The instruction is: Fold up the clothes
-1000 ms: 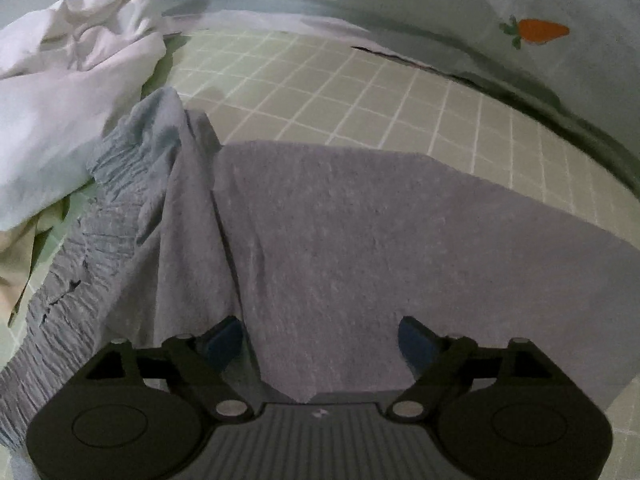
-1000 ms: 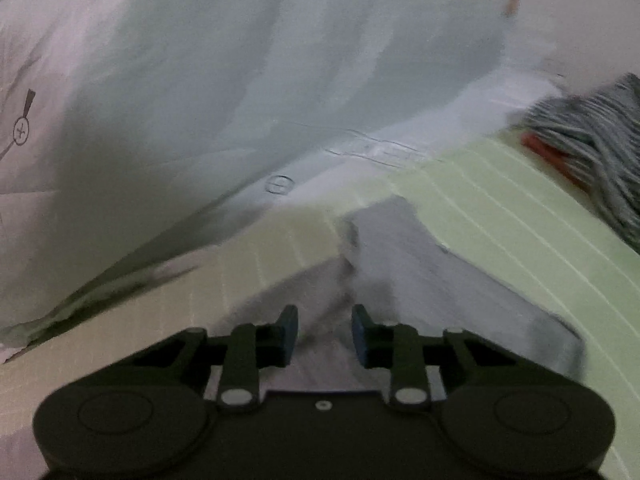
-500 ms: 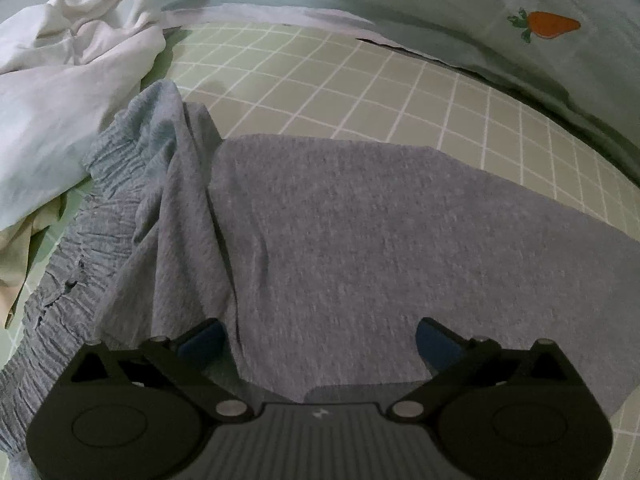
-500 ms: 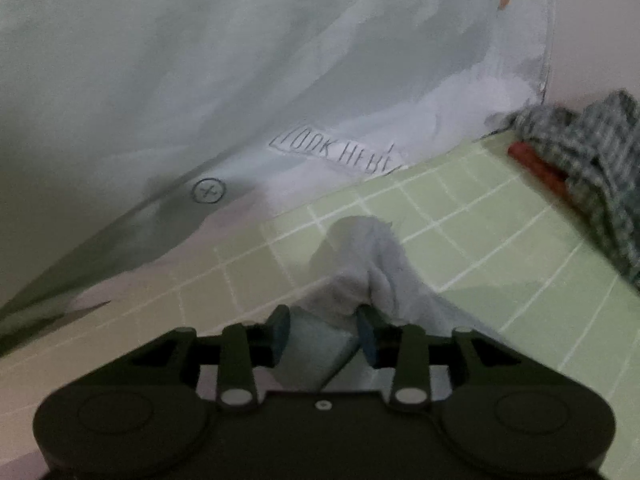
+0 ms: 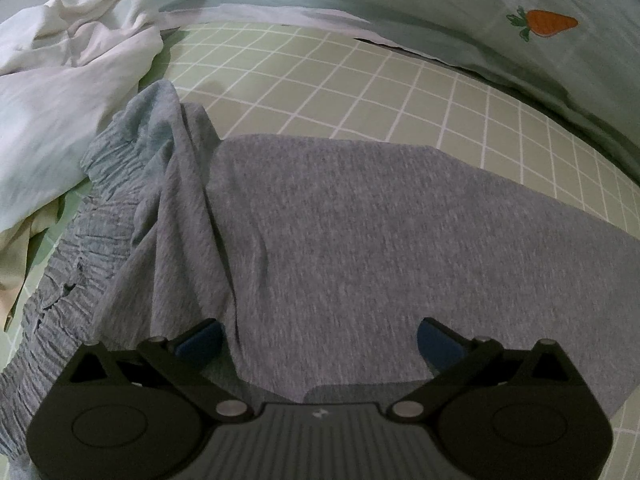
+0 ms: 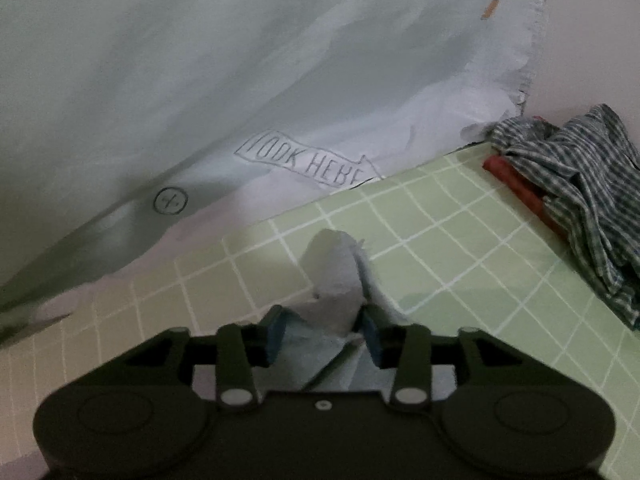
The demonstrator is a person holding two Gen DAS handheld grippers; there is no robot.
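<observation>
Left gripper [image 5: 318, 338]: jaws wide apart, nothing between them, hovering over the grey garment [image 5: 360, 240]. Right gripper [image 6: 322, 330]: jaws narrowed with a bunched piece of the grey garment [image 6: 336, 264] between them; the cloth stands up in a peak just ahead of the blue pads [image 6: 276, 332], though actual pad contact is hard to confirm from this angle. In the left wrist view the garment lies mostly flat on the green checked sheet [image 5: 360, 92], with a ridge of folds running up its left side and a gathered elastic band [image 5: 80, 248] along the left edge. White clothes [image 5: 60, 80] are piled just beside that band at far left. Pale printed bedding [image 5: 500, 4] with a carrot motif [image 5: 548, 24] runs along the far edge. Right wrist view: the same bedding [image 6: 200, 80] reads "LOOK HERE"; a checked shirt [image 6: 580, 184] is heaped at right, well apart, over something red [image 6: 516, 184].
</observation>
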